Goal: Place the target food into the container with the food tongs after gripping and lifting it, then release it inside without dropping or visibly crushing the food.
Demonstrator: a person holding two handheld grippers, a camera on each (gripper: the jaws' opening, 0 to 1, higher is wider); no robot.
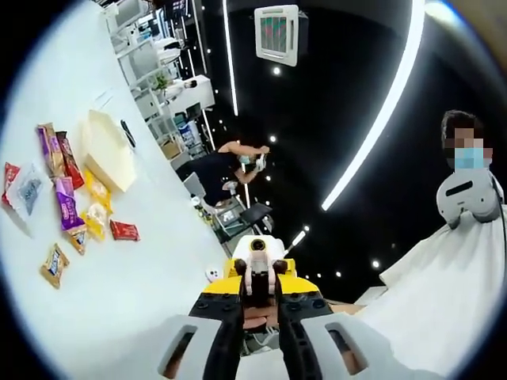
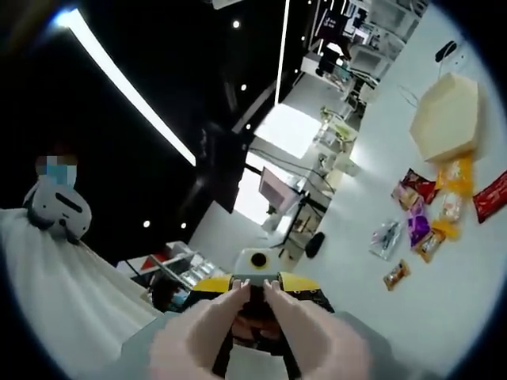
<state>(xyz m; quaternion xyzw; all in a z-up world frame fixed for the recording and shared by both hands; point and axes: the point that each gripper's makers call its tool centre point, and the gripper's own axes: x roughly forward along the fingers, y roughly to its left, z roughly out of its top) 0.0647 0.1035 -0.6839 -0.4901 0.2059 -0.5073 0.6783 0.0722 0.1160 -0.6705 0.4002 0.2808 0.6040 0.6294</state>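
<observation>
Now both grippers point up and away from the bench, facing each other.

Left gripper has its dark jaws nearly together, a yellow-and-black gripper seen straight ahead between them; nothing clearly held. Right gripper looks blurred and pale, so I cannot tell how far its jaws stand apart. Off to the side on the white bench lie scattered snack packets beside a cream container, well apart from both grippers. A person in white stands close by.
</observation>
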